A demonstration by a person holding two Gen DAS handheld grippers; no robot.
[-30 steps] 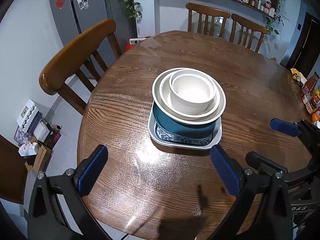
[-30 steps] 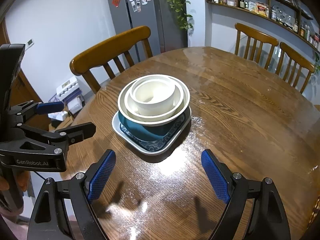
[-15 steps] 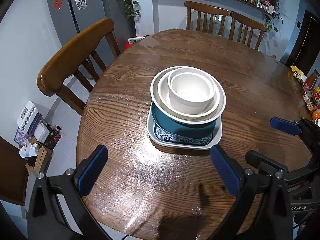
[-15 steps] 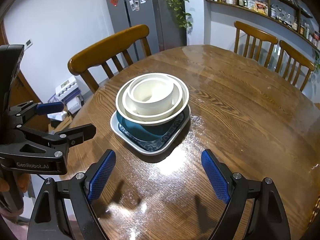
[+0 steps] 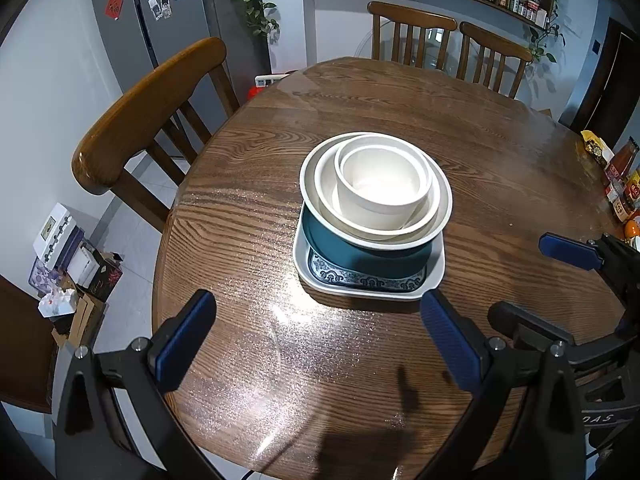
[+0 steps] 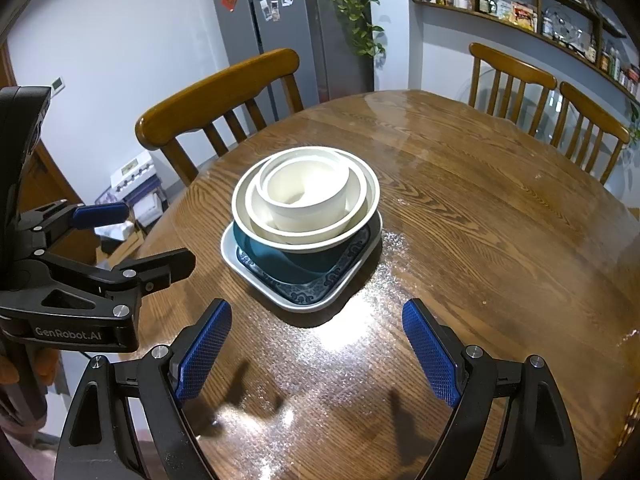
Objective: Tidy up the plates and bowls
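One stack of dishes stands mid-table. A square white plate with a blue pattern (image 5: pixel 368 282) (image 6: pixel 296 296) is at the bottom, a teal bowl (image 5: pixel 340 246) (image 6: pixel 280 258) on it, then a wide white bowl (image 5: pixel 440 216) (image 6: pixel 240 216), and nested white bowls with a small one (image 5: pixel 380 188) (image 6: pixel 308 196) on top. My left gripper (image 5: pixel 316 340) is open and empty, short of the stack; it also shows in the right wrist view (image 6: pixel 136 236). My right gripper (image 6: pixel 316 348) is open and empty, near the stack; it also shows in the left wrist view (image 5: pixel 532 280).
The round wooden table (image 5: pixel 500 152) has wooden chairs at the left (image 5: pixel 148 100) and at the far side (image 5: pixel 412 24). Snack packets and bottles (image 5: pixel 620 188) sit at the right edge. Boxes lie on the floor at left (image 5: pixel 68 256). A grey fridge (image 6: pixel 280 20) stands behind.
Both grippers have drawn back and lifted slightly, so the stack sits a little farther off. Nothing on the table has moved.
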